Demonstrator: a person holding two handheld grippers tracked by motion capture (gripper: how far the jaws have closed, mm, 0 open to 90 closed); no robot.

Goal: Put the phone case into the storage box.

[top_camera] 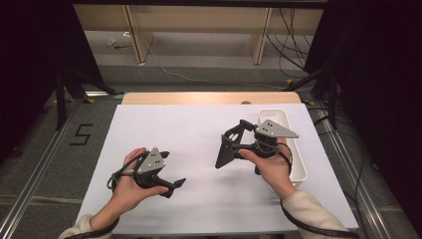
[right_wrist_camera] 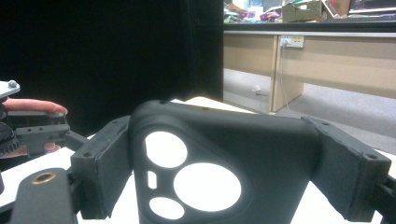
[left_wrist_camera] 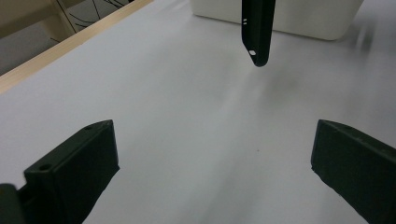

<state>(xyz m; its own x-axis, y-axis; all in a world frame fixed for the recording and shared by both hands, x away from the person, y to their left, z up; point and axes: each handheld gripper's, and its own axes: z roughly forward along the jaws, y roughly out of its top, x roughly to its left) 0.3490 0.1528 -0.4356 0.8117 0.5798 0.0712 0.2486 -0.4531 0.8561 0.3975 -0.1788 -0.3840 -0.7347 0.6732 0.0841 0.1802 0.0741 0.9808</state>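
So: white table [top_camera: 164,149], bin [top_camera: 298,149] at your right edge. Your right gripper [top_camera: 234,142] clamps the black phone case [right_wrist_camera: 219,168] across its width, held above the table beside the bin. Your left gripper [top_camera: 171,174] is wide open, empty, low over the table. Risk: the case is thin and flexible, so a twist could pop it from the pads.

One legible mark: the digit "5" [top_camera: 81,134], in black, on the grey floor left of the tabletop [top_camera: 164,129]. No other text is readable.
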